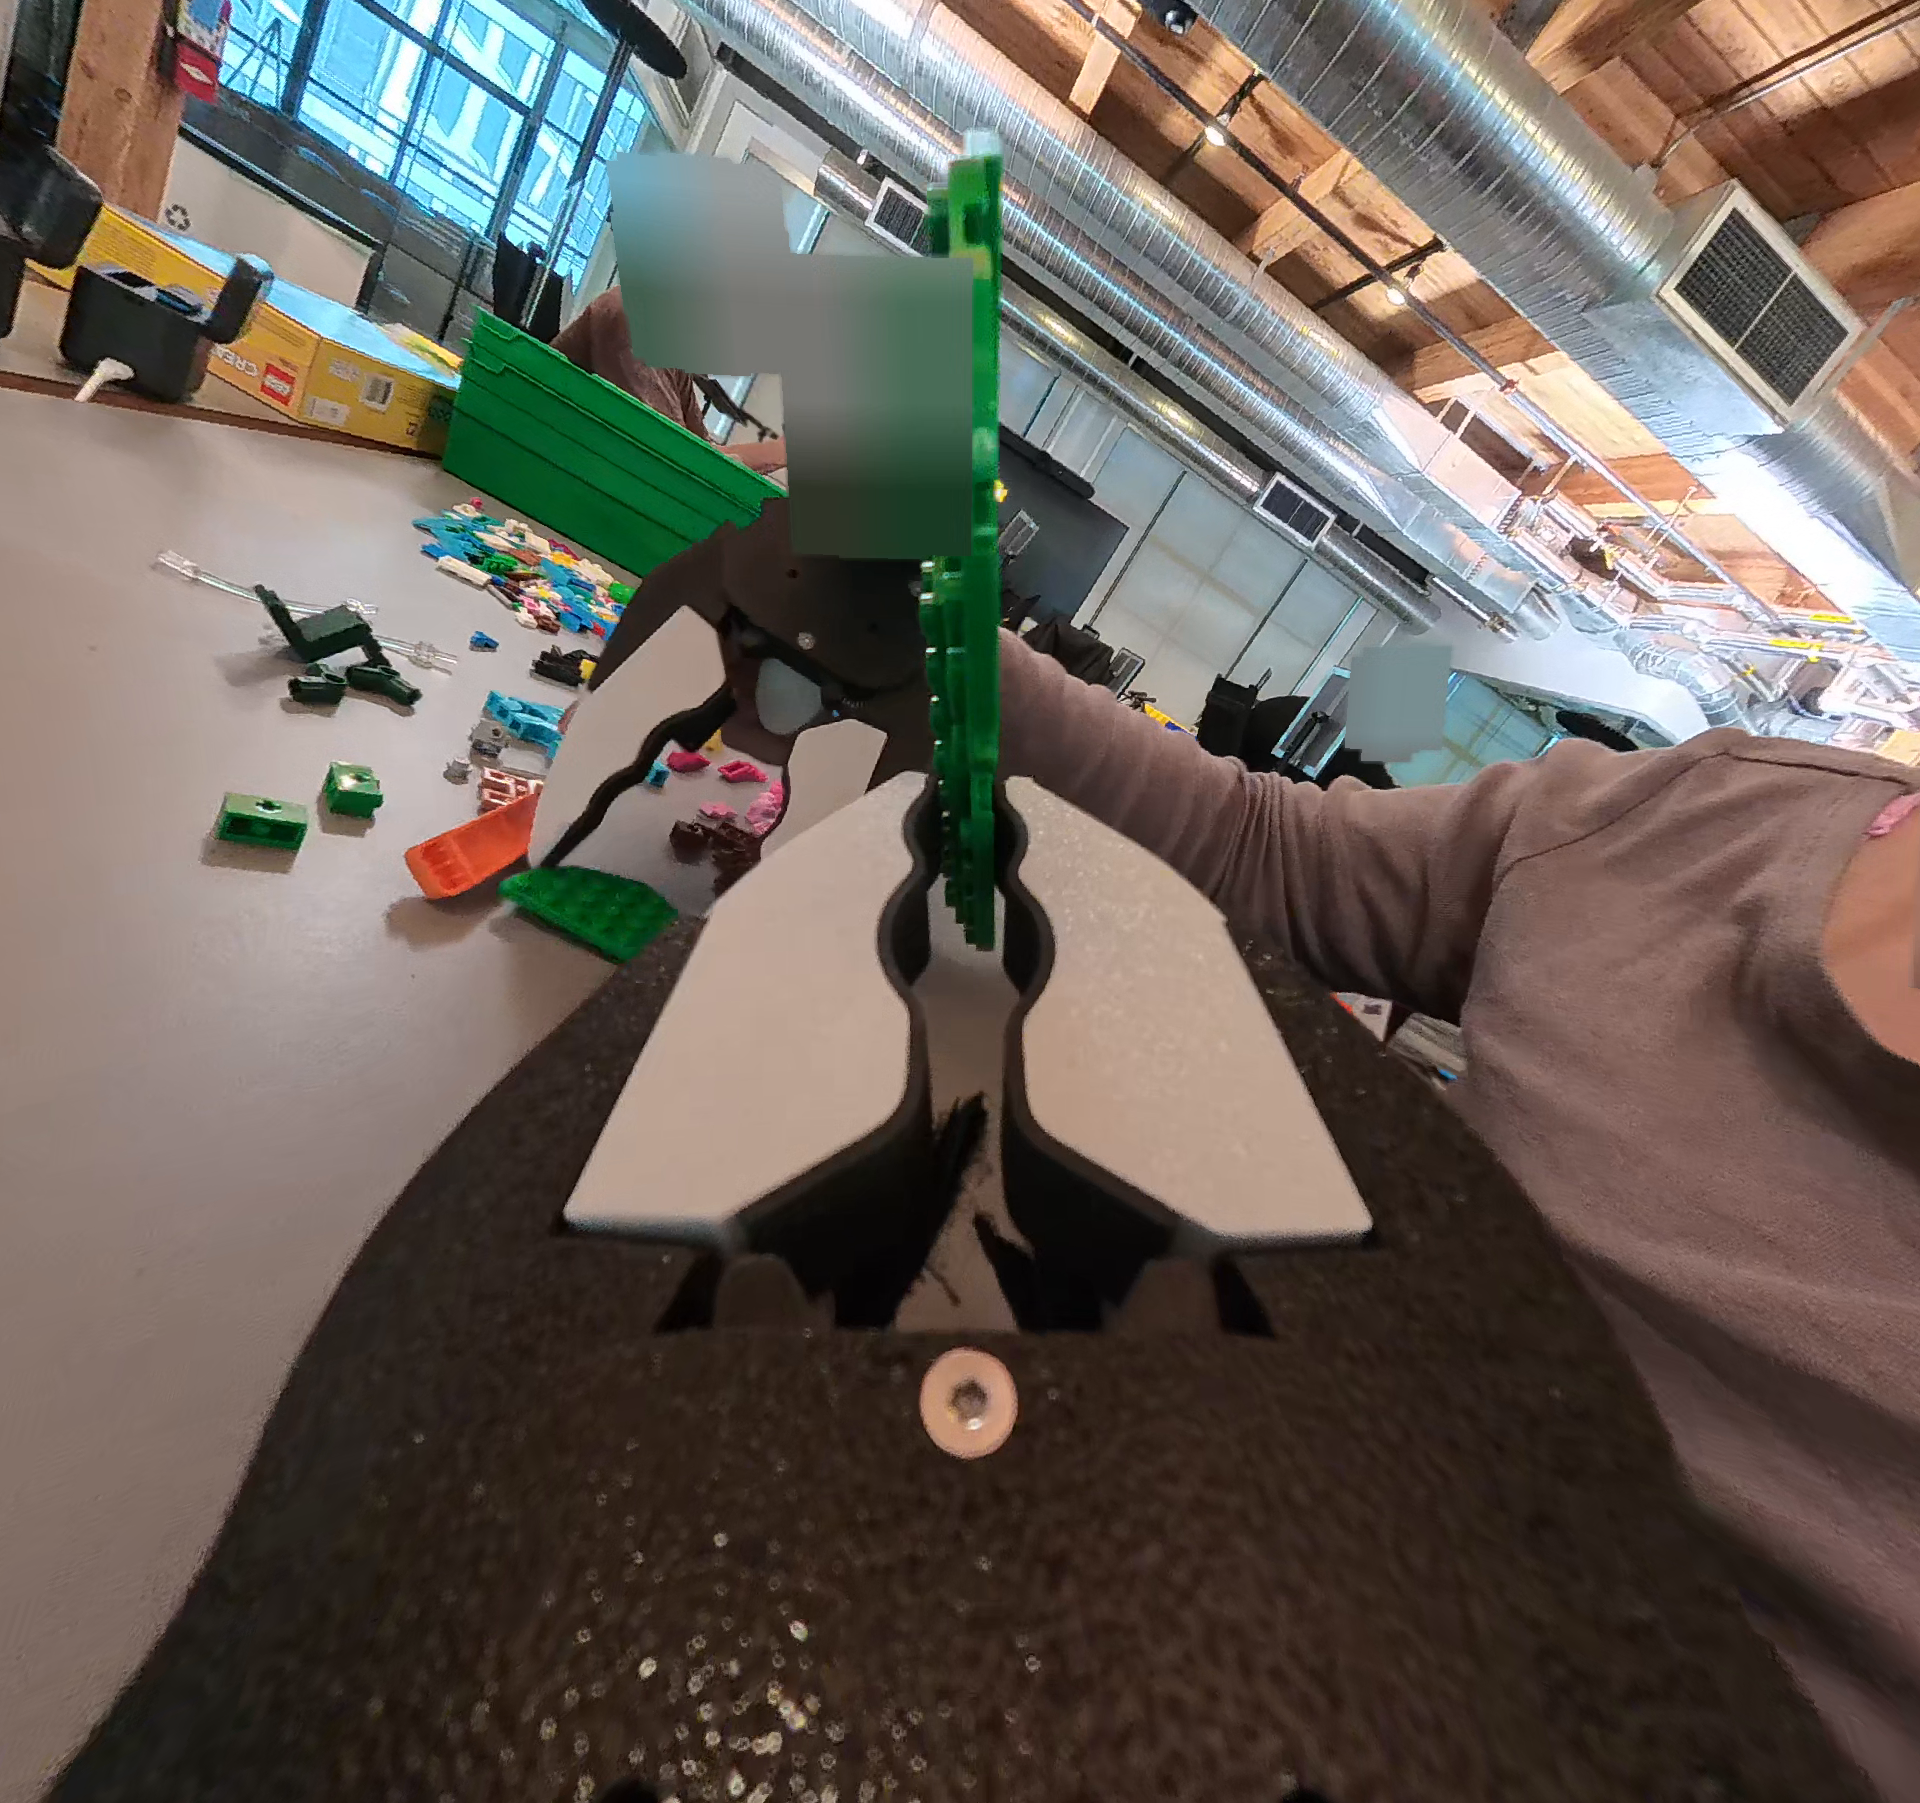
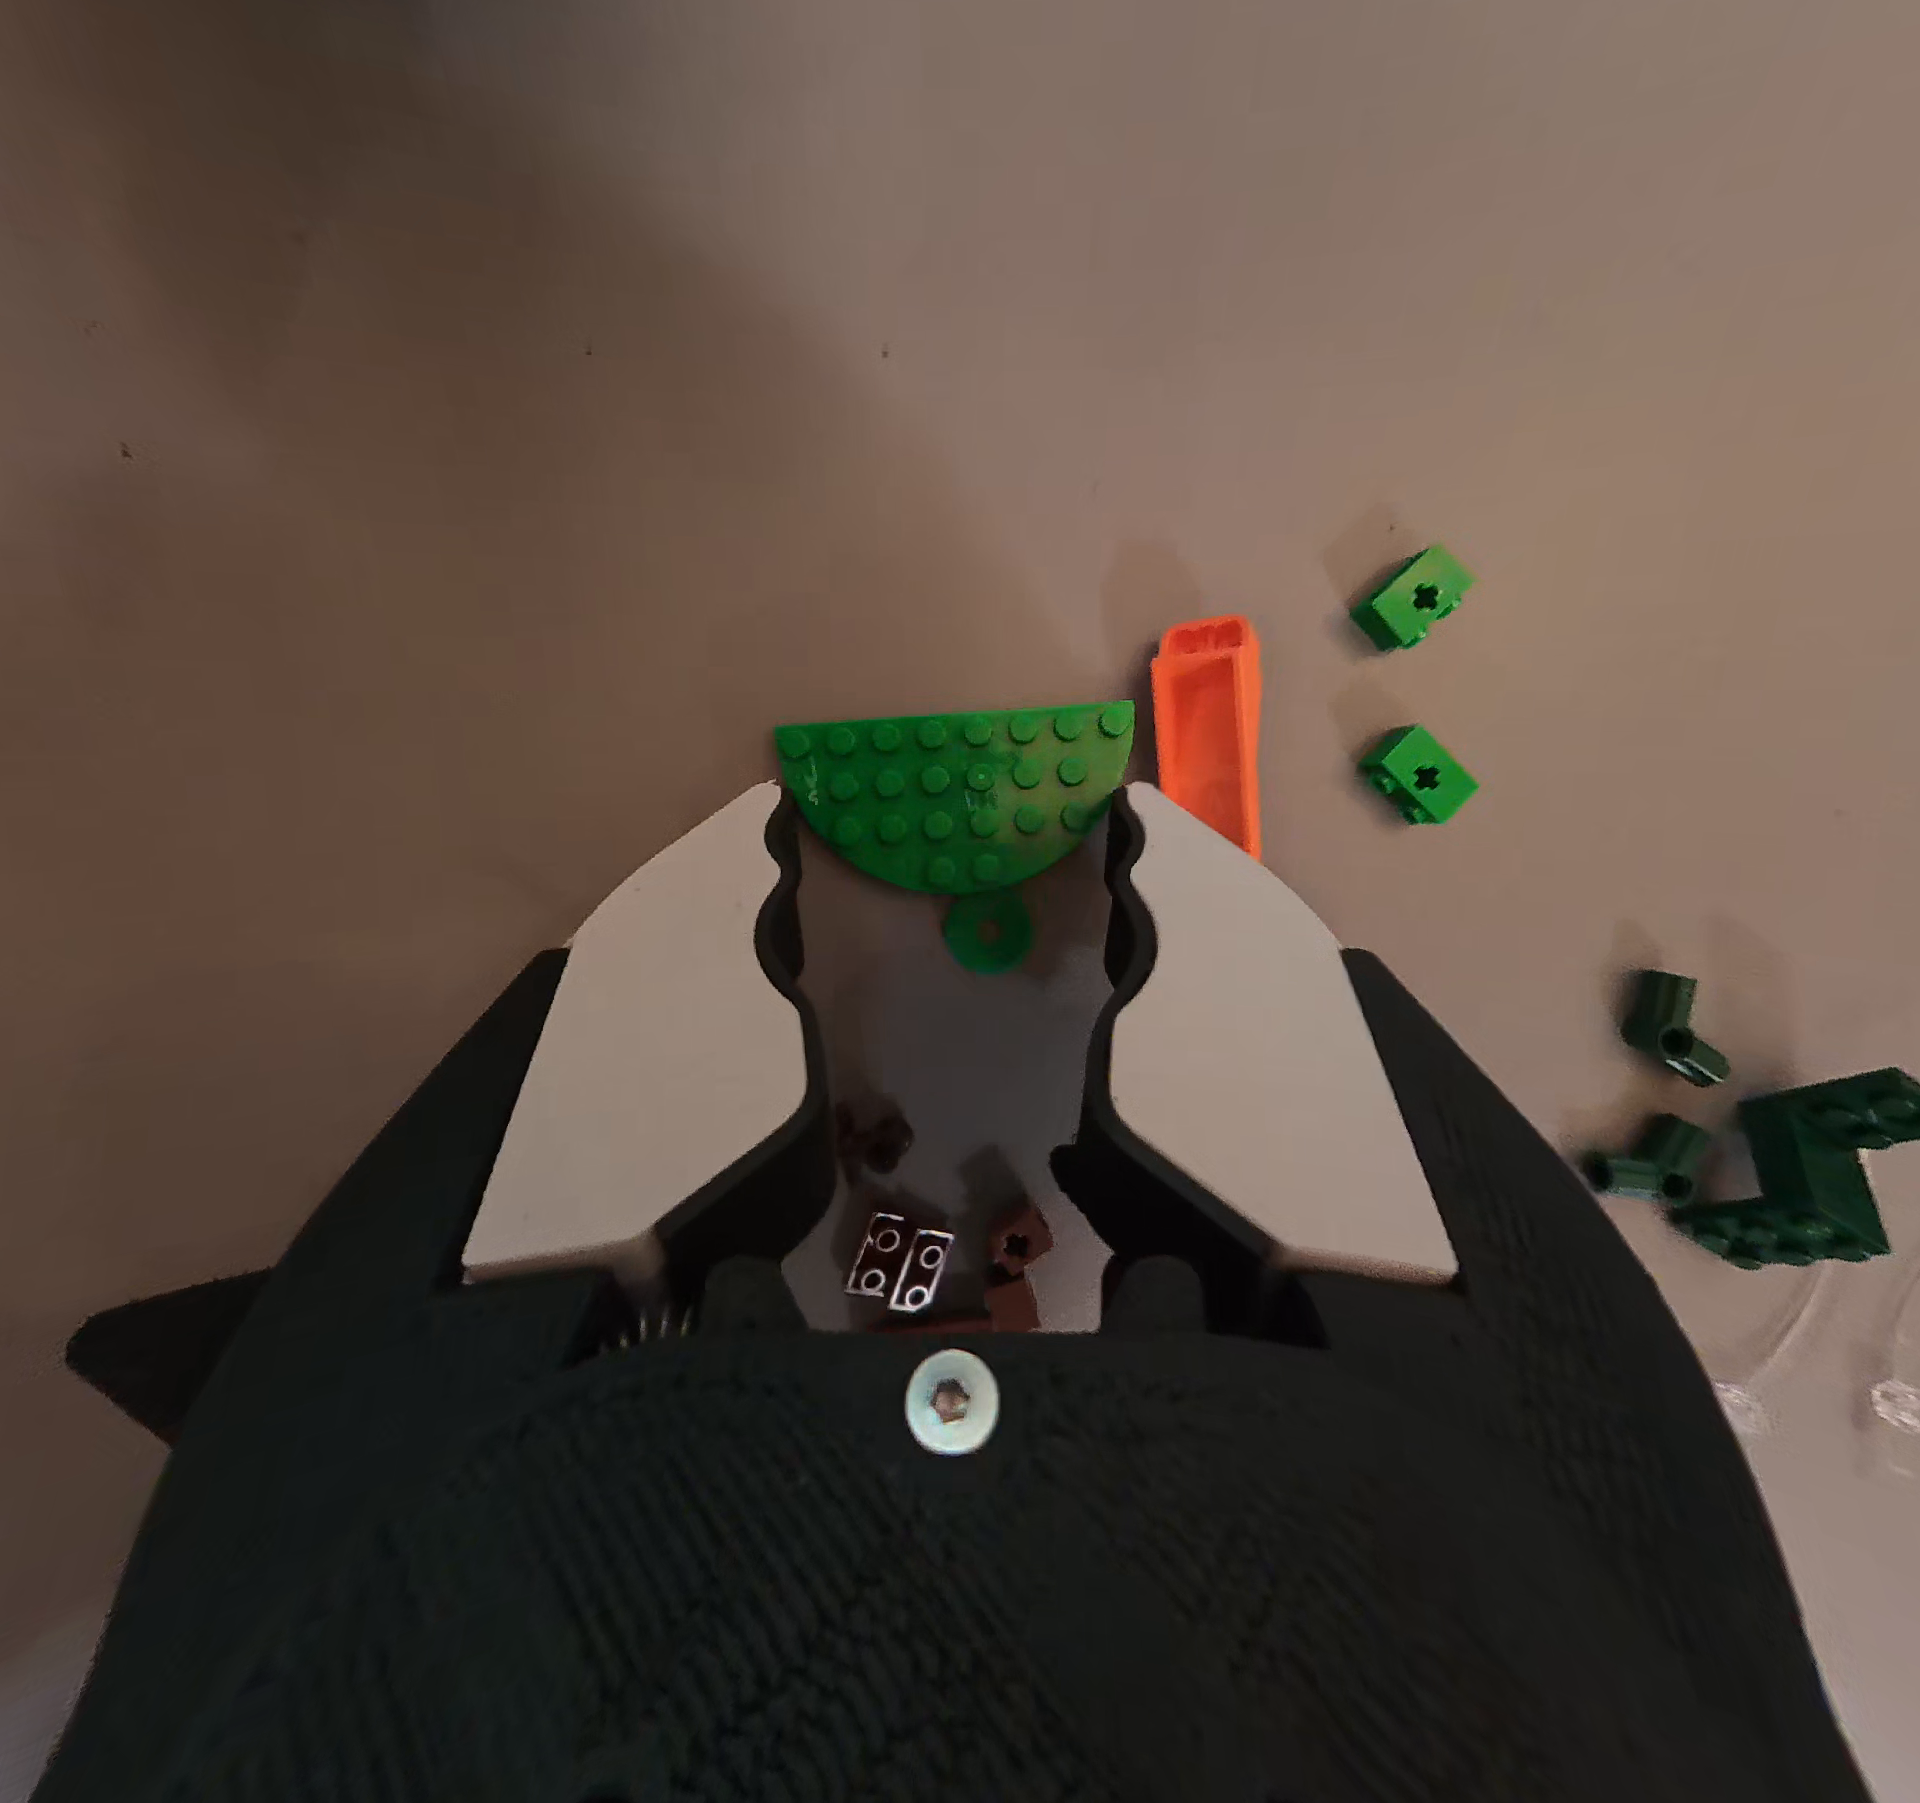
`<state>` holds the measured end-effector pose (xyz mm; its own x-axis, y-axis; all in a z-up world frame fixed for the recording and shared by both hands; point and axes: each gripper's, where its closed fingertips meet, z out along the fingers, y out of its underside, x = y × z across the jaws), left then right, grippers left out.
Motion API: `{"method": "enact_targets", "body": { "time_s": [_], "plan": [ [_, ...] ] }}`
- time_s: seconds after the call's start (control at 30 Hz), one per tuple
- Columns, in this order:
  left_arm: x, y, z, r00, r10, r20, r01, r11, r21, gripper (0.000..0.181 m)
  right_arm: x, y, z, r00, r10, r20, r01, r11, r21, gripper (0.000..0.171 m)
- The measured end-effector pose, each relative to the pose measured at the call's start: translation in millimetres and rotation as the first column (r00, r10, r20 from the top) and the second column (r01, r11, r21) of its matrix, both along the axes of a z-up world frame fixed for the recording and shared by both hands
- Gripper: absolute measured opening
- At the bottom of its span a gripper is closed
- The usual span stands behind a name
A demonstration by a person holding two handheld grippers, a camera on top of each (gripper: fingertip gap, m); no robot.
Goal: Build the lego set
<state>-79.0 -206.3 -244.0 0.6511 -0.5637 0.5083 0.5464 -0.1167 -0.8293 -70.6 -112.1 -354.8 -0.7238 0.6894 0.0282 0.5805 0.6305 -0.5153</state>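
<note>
My left tool (image 1: 961,880) is clamped on the lower edge of a green plate assembly (image 1: 966,506), which stands upright, edge-on to the camera and lifted clear of the table (image 1: 208,1026). My right tool (image 2: 951,818) hangs over the table with its fingers spread wide, bracketing a green half-round plate (image 2: 935,797) that lies flat, studs up; whether the tips touch its corners I cannot tell. Just behind the plate's curved edge sits a small green round piece with a hole (image 2: 987,934), and beside its right corner lies an orange brick separator (image 2: 1210,735). Two green bricks with cross holes (image 2: 1415,683) rest further right, dark green connectors and a bracket (image 2: 1808,1182) nearer me, and a few brown bits (image 2: 935,1244) lie between my fingers. The half-round plate looks light, rigid and thin, so I judge it awkward to lift off a flat surface. I would pinch across the straight edge's two corners, squarely, since smooth plastic may slip or pivot if caught on the curve.
</note>
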Motion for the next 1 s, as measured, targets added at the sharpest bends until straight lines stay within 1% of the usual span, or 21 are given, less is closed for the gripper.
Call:
{"method": "enact_targets", "body": {
  "time_s": [0.03,0.1,0.17,0.23,0.27,0.37,0.43,0.53,0.6,0.63,0.73,0.83,0.87,0.93,0.97,1.0],
  "plan": [
    [-0.5,-0.1,0.2,1.000,-0.005,0.012,0.005,1.000,-0.002,0.008,-1.1,-1.5,4.3,1.000,0.006,-0.023,-0.005,1.000,0.002,0.056],
    [-1.8,-0.5,0.8,0.999,-0.018,0.042,0.019,1.000,-0.008,0.008,-5.0,-7.4,19.1,0.994,0.023,-0.109,-0.022,1.000,0.006,0.055],
    [-3.1,-0.1,0.3,0.995,-0.037,0.090,0.040,0.999,-0.030,0.008,-9.0,-14.4,38.8,0.969,0.063,-0.240,-0.052,0.997,0.051,0.055],
    [-3.8,1.7,-3.6,0.987,-0.058,0.152,0.071,0.994,-0.081,0.008,-12.2,-20.1,58.3,0.915,0.121,-0.384,-0.070,0.987,0.143,0.055],
    [-3.7,2.4,-5.6,0.979,-0.073,0.189,0.094,0.990,-0.106,0.008,-10.7,-24.4,64.5,0.889,0.161,-0.428,-0.086,0.978,0.189,0.055],
    [-6.9,2.9,-7.1,0.956,-0.092,0.278,0.133,0.982,-0.132,0.008,-5.3,-32.2,70.1,0.818,0.299,-0.491,-0.115,0.922,0.370,0.055],
    [-8.8,2.9,-8.7,0.945,-0.101,0.310,0.153,0.977,-0.149,0.008,-7.0,-30.3,77.1,0.734,0.406,-0.544,-0.079,0.847,0.525,0.055],
    [-8.7,4.3,-13.8,0.939,-0.098,0.331,0.168,0.967,-0.192,0.008,-9.3,-30.6,97.2,0.545,0.592,-0.594,0.027,0.696,0.718,0.055],
    [-6.9,4.7,-16.1,0.937,-0.103,0.334,0.181,0.961,-0.211,0.008,-7.7,-31.4,99.9,0.464,0.699,-0.544,0.072,0.582,0.810,0.055],
    [-6.1,4.8,-17.2,0.935,-0.106,0.338,0.187,0.958,-0.219,0.008,-6.6,-32.0,97.4,0.426,0.758,-0.493,0.084,0.510,0.856,0.056],
    [-6.4,5.4,-18.8,0.935,-0.098,0.342,0.185,0.955,-0.232,0.008,-3.3,-32.0,73.4,0.365,0.897,-0.250,0.049,0.249,0.967,0.056],
    [-7.2,6.1,-19.8,0.936,-0.088,0.341,0.177,0.955,-0.239,0.008,-3.2,-32.6,48.8,0.271,0.962,0.038,0.017,-0.044,0.999,0.055],
    [-8.0,6.5,-19.9,0.936,-0.081,0.341,0.170,0.956,-0.240,0.008,-4.7,-30.2,41.3,0.256,0.960,0.115,-0.001,-0.119,0.993,0.056],
    [-10.9,6.9,-20.2,0.936,-0.066,0.345,0.157,0.957,-0.243,0.008,-11.7,-21.6,31.8,0.264,0.932,0.247,-0.033,-0.247,0.968,0.055],
    [-13.6,7.2,-20.7,0.937,-0.053,0.346,0.146,0.958,-0.248,0.008,-16.0,-14.7,28.6,0.283,0.905,0.318,-0.061,-0.314,0.947,0.055],
    [-17.8,7.4,-21.3,0.939,-0.036,0.343,0.129,0.959,-0.254,0.008,-19.8,-5.2,25.4,0.324,0.865,0.382,-0.110,-0.367,0.924,0.055]
  ]
}}
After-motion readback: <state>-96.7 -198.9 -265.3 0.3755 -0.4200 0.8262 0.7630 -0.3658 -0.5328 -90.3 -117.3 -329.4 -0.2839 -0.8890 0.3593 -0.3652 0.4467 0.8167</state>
